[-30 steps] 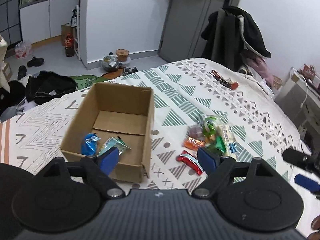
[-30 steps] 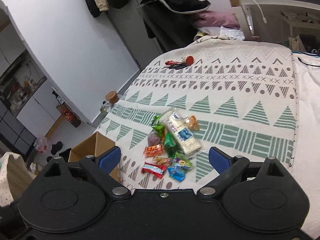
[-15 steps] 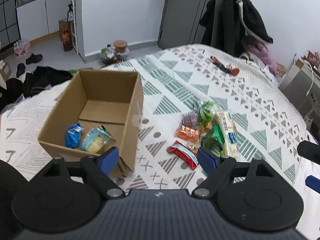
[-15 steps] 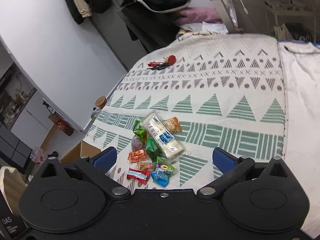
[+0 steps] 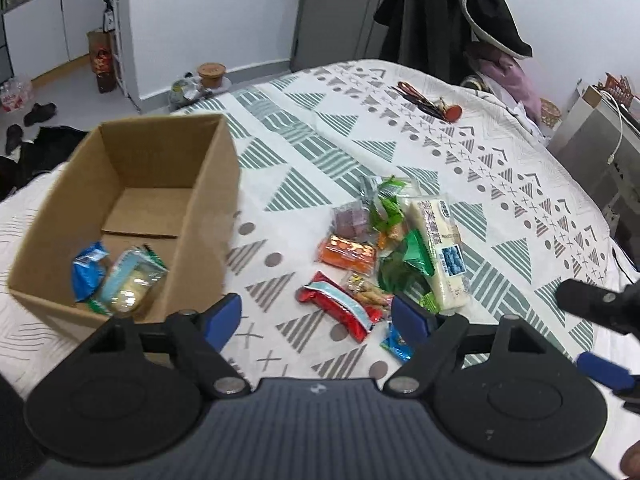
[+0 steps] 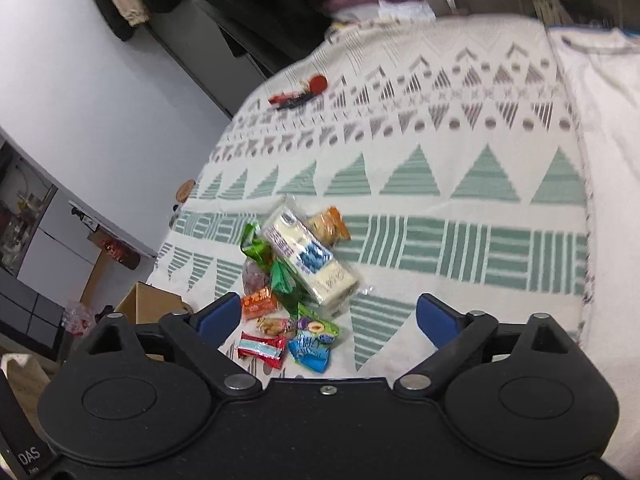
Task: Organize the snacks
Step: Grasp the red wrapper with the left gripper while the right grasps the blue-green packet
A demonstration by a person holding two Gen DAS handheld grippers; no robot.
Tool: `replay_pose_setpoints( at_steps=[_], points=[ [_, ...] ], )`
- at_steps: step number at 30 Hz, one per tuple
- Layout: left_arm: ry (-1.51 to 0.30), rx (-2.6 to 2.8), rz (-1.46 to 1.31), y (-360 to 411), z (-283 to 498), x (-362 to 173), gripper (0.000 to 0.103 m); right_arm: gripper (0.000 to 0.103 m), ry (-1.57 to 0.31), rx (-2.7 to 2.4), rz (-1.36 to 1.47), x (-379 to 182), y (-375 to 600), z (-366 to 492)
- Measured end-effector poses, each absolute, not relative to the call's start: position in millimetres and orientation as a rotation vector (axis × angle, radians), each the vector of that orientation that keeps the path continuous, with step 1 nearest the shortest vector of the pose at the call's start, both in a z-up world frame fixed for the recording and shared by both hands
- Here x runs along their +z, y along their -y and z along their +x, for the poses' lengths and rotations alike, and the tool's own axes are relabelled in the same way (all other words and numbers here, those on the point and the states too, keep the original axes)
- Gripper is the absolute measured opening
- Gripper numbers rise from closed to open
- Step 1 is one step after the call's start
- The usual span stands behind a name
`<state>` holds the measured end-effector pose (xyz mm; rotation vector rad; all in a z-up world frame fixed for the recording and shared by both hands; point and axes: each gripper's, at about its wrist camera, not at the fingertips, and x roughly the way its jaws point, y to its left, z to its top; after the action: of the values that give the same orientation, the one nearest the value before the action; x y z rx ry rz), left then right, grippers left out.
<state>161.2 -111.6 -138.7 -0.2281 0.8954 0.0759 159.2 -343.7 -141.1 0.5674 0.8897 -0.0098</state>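
A pile of snack packets lies on the patterned bedspread: a long white cracker pack [image 5: 438, 248] [image 6: 308, 260], green packets [image 5: 404, 264], an orange packet [image 5: 347, 255] and a red bar [image 5: 338, 310] [image 6: 262, 349]. To their left an open cardboard box [image 5: 192, 184] [image 6: 148, 306] holds a blue packet [image 5: 86, 274] and a pale green one [image 5: 130, 280]. My left gripper [image 5: 316, 316] hangs open above the red bar, holding nothing. My right gripper [image 6: 328, 316] is open and empty above the near end of the pile; it shows at the right edge of the left wrist view [image 5: 592, 308].
Red-handled tools [image 5: 428, 102] [image 6: 298, 92] lie farther up the bed. Dark coats [image 5: 452, 12] hang beyond its far end. A white desk [image 5: 592, 132] stands to the right. Shoes and bags sit on the floor [image 5: 48, 92] beyond the box.
The left gripper has swung right, from over the box toward the snack pile. The right gripper has come closer to the pile. Both stayed open.
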Motion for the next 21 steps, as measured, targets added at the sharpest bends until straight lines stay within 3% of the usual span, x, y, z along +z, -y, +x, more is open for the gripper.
replay_pose_setpoints(
  at_steps=[6, 14, 21],
  points=[
    [-0.930, 0.075, -0.285, 110.6, 176.5, -158.0, 0.064, 0.074, -0.960, -0.024, 0.625, -164.7, 339.6, 174.4],
    [-0.981, 0.062, -0.345, 110.1, 197.5, -184.5, 0.041, 0.066, -1.031, -0.027, 0.650, -191.3, 327.4, 192.0],
    [-1.023, 0.054, -0.360, 111.9, 212.1, -200.2, 0.040, 0.061, -1.079, -0.024, 0.655, -207.4, 316.5, 204.8]
  ],
)
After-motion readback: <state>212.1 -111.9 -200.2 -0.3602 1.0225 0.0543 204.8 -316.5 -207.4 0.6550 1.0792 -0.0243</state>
